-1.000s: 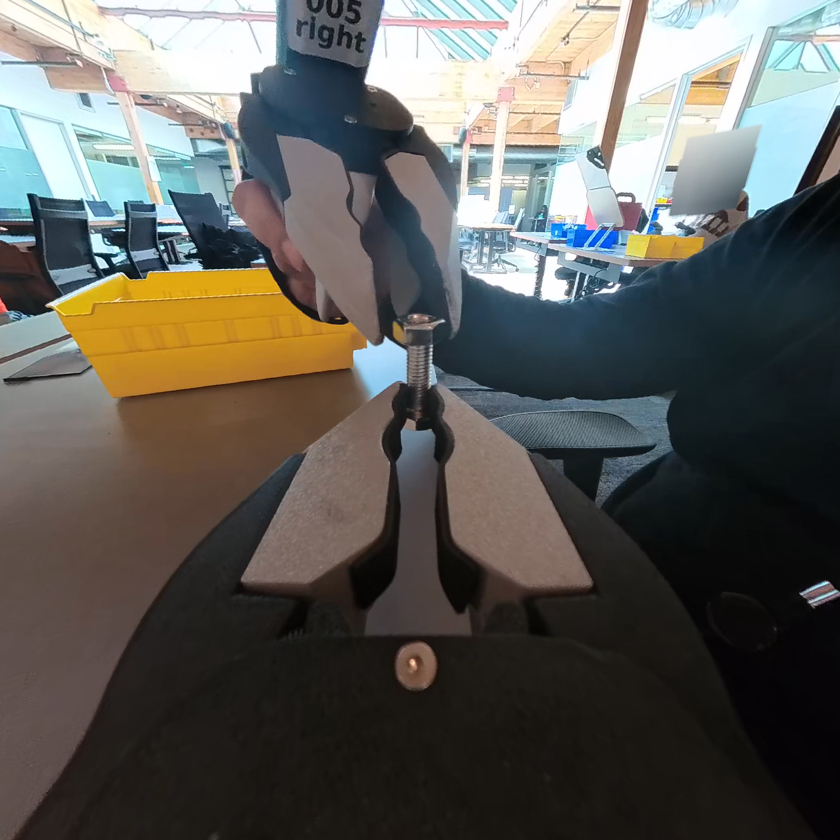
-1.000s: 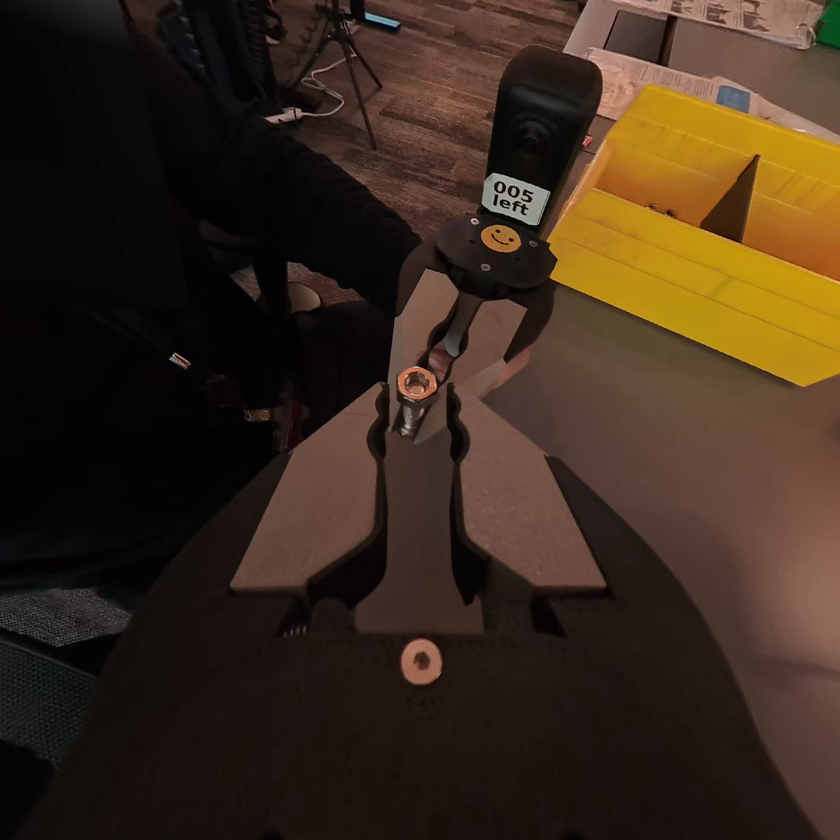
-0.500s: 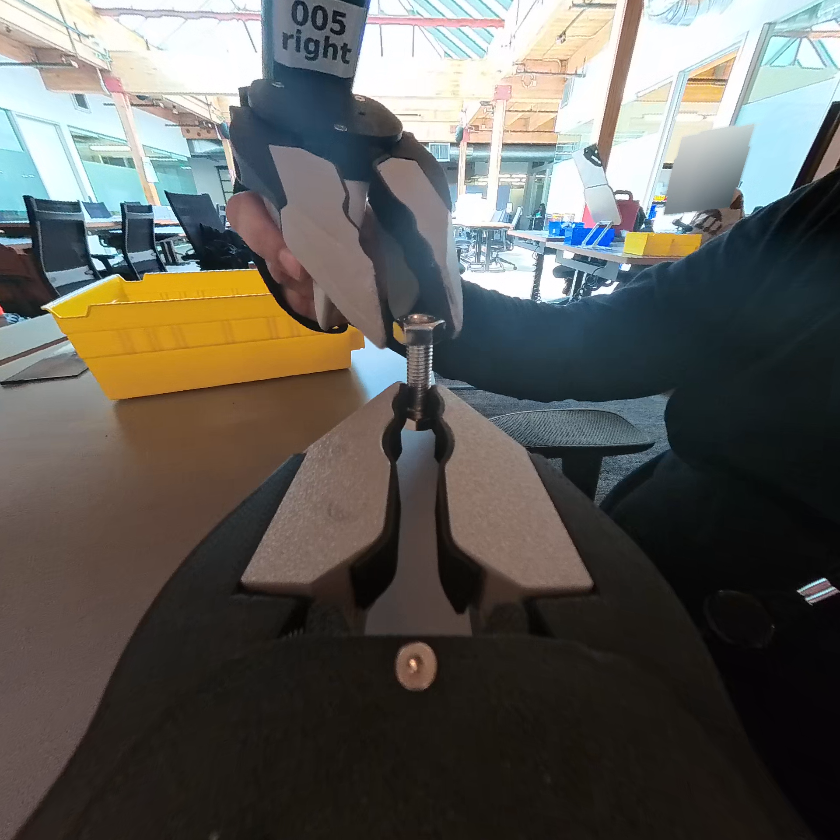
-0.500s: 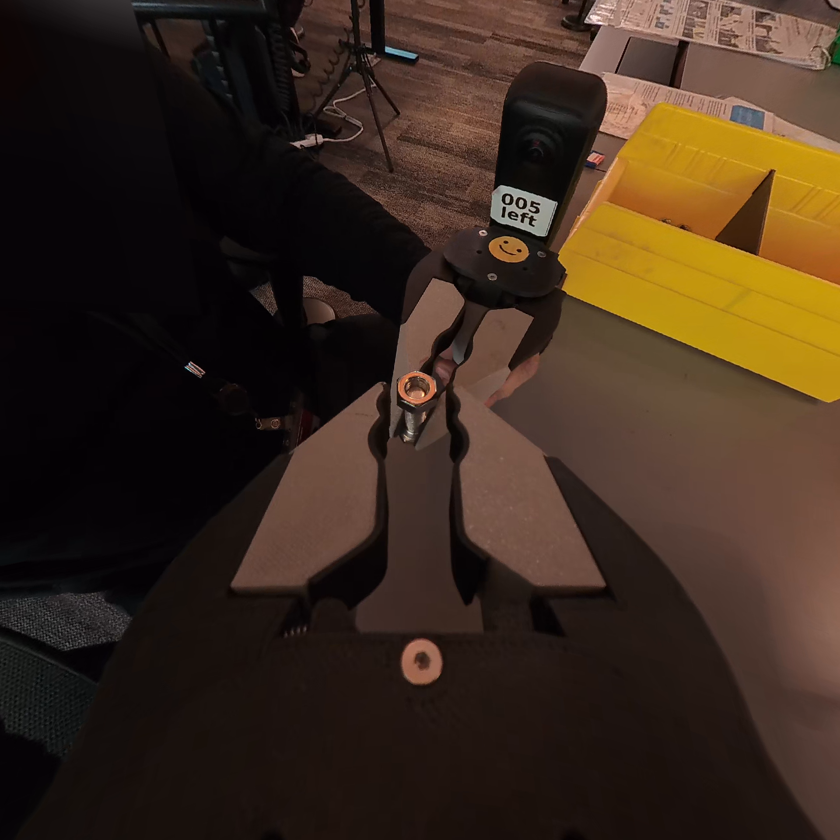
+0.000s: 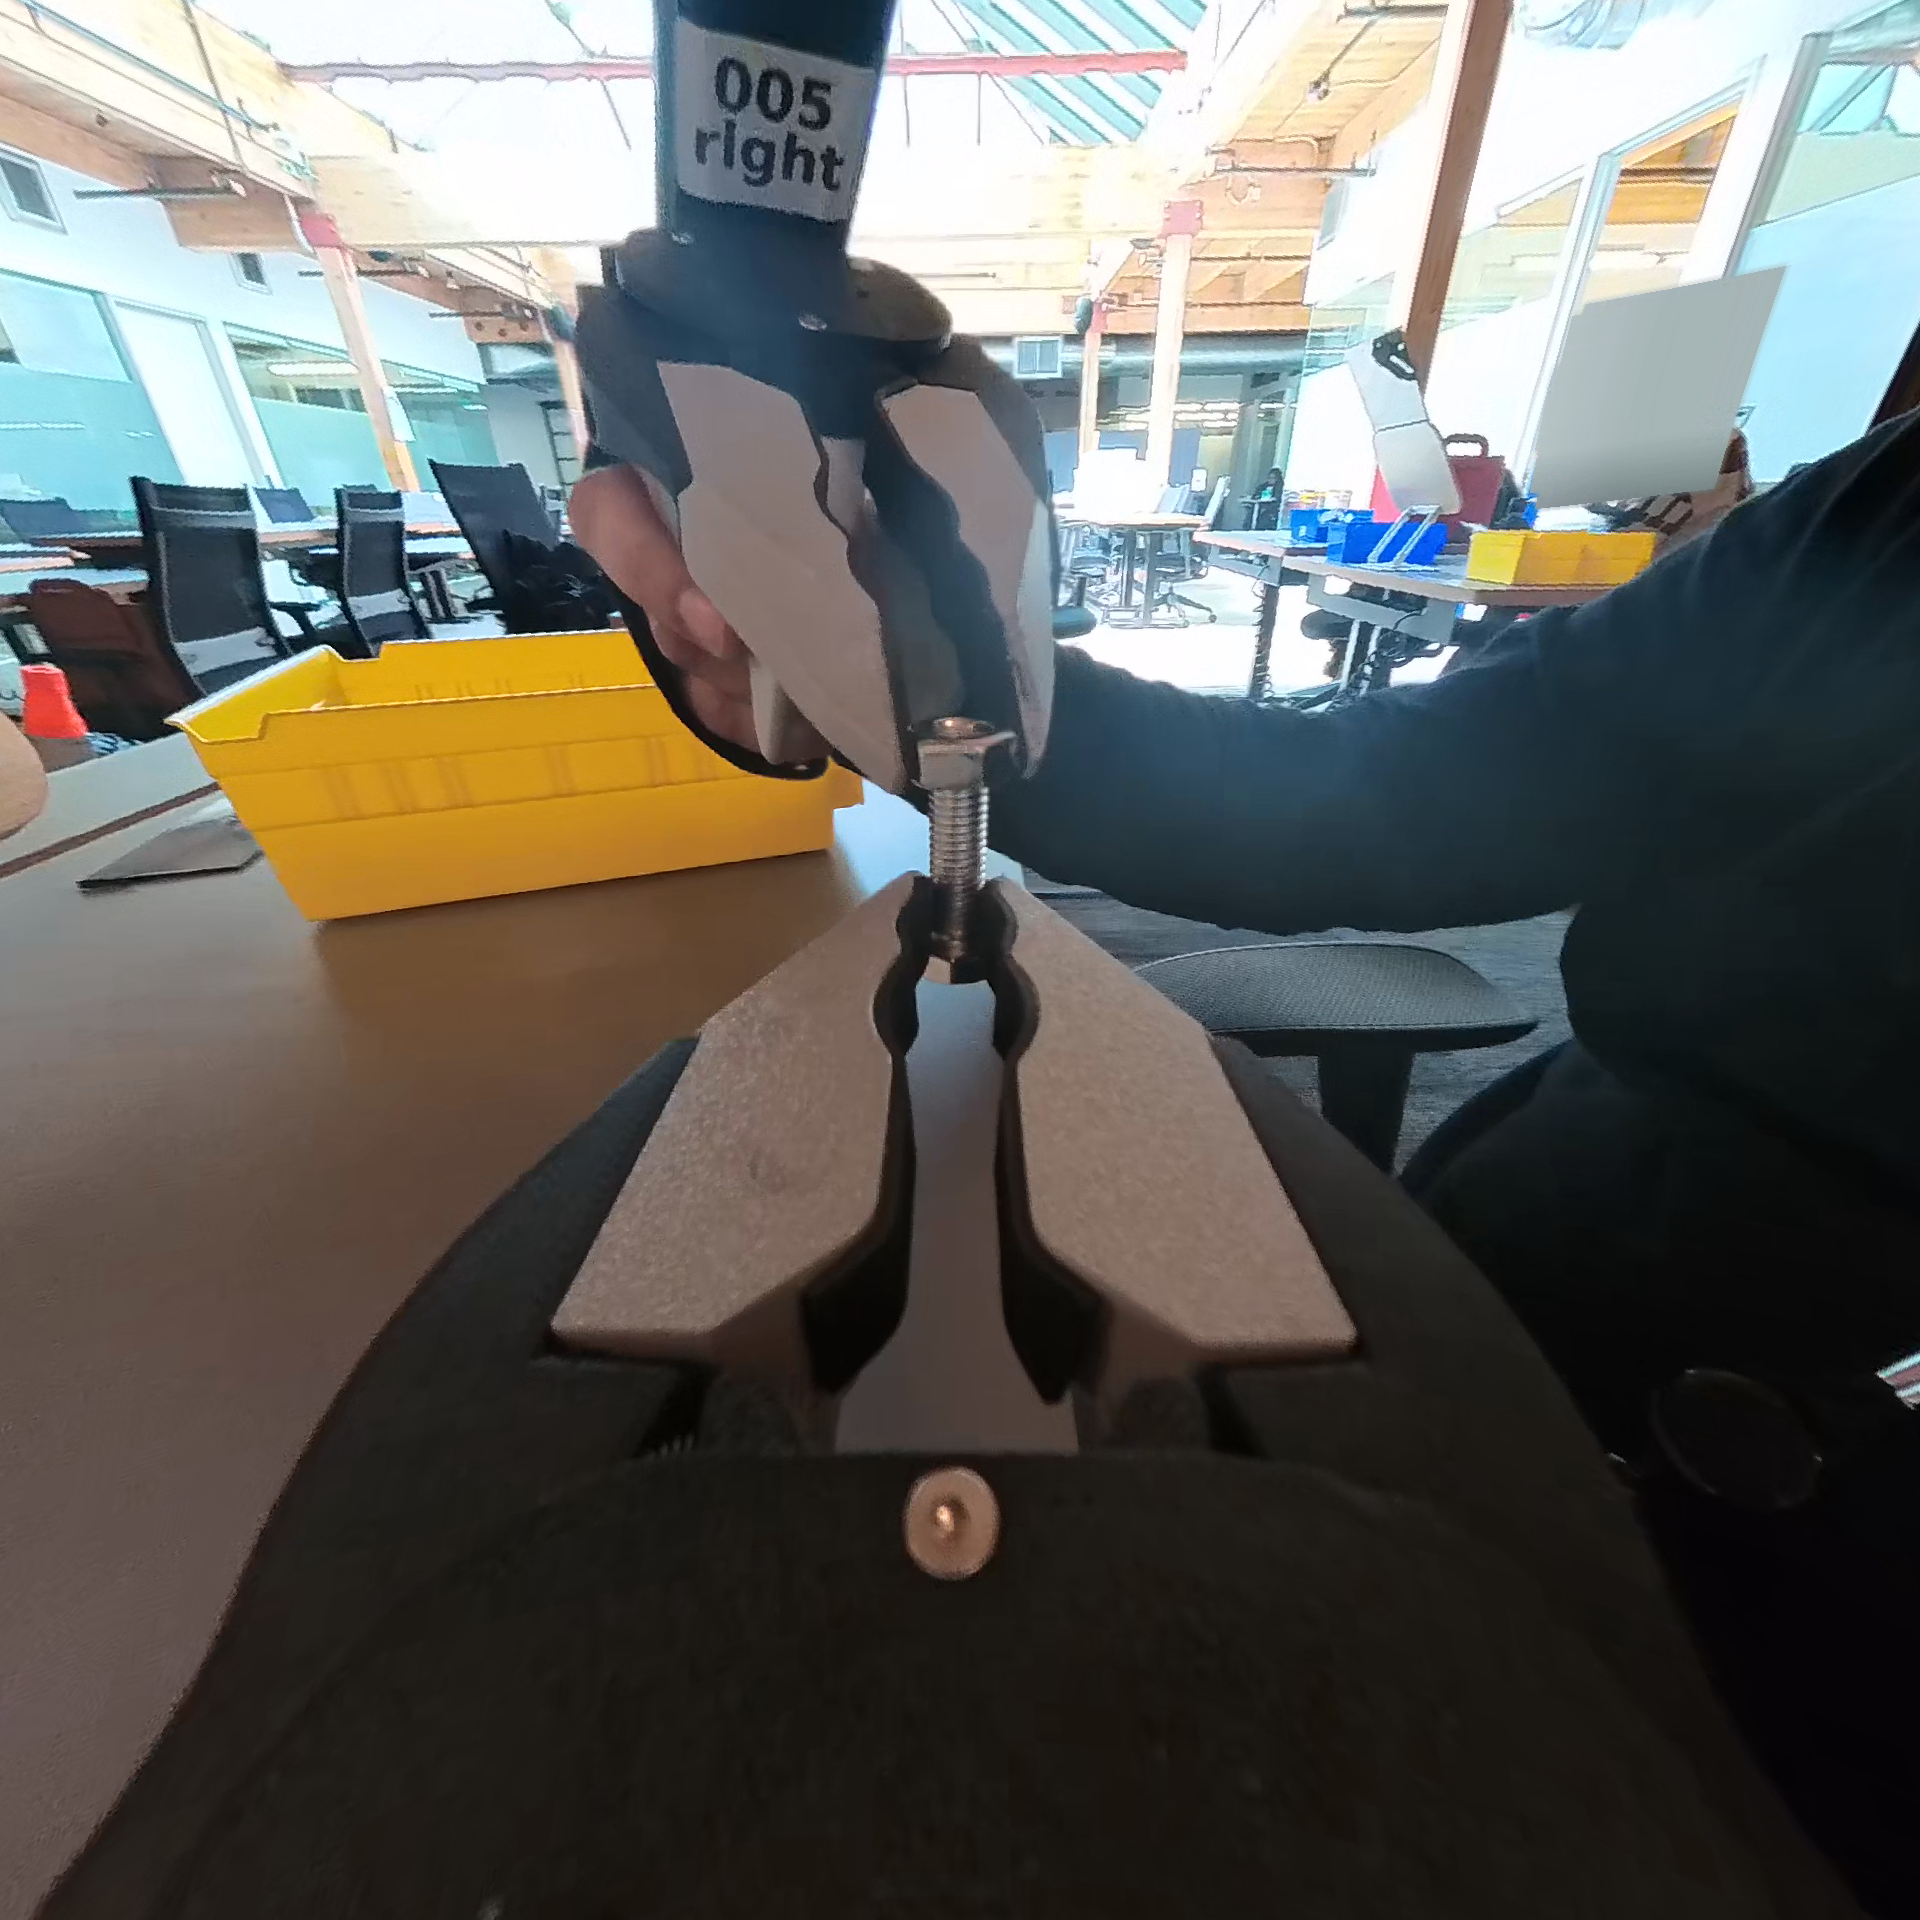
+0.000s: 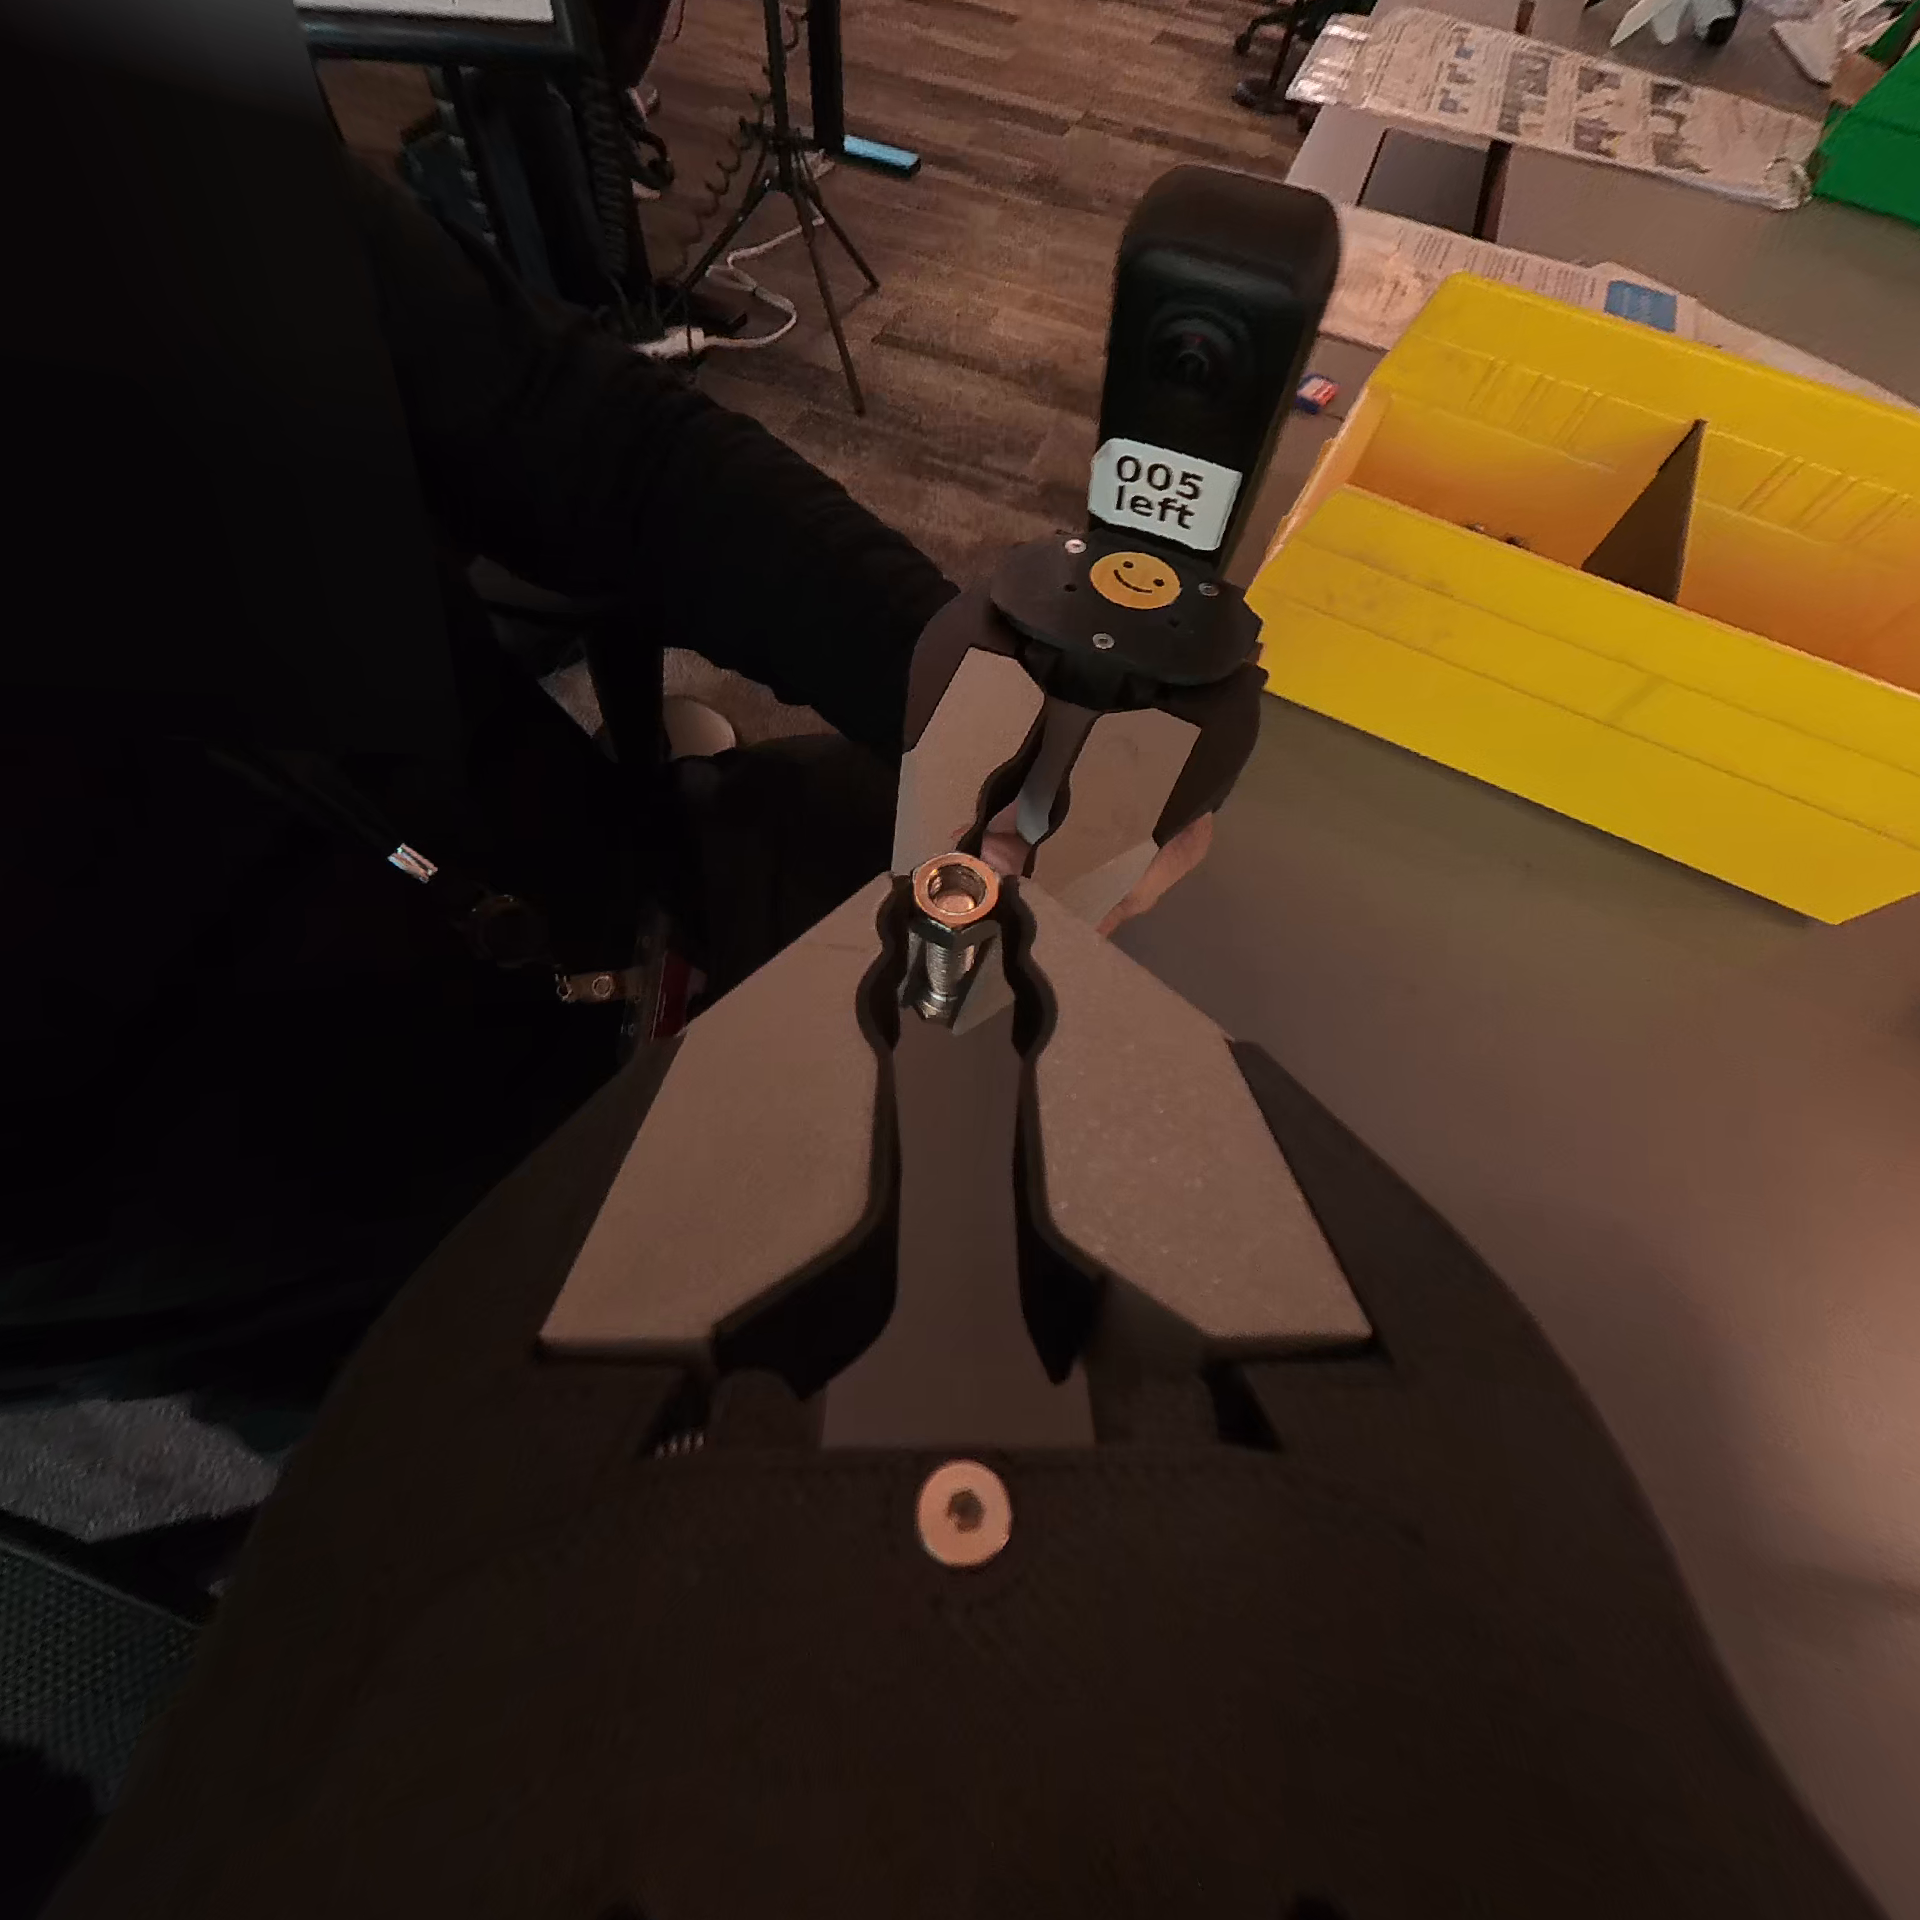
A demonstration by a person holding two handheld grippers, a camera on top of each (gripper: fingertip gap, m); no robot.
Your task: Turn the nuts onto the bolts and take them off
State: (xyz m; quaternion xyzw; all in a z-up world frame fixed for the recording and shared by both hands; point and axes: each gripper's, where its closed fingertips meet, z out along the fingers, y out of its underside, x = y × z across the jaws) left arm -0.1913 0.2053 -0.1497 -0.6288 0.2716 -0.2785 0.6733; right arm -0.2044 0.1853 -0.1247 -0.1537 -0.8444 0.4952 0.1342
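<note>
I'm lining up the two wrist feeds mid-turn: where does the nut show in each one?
Left wrist view: the nut sits just above centre, at the top of the upright bolt, pinched by the right gripper coming down from above.
Right wrist view: the nut is near centre, seen end-on at that gripper's fingertips.
Shared landmark: the yellow bin on the table.

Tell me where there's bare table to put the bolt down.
Bare table lies between the yellow bin and the left gripper, and in the right wrist view to the right of the right gripper, this side of the bin. It is crowded only at the bolt, where both grippers meet.
</note>
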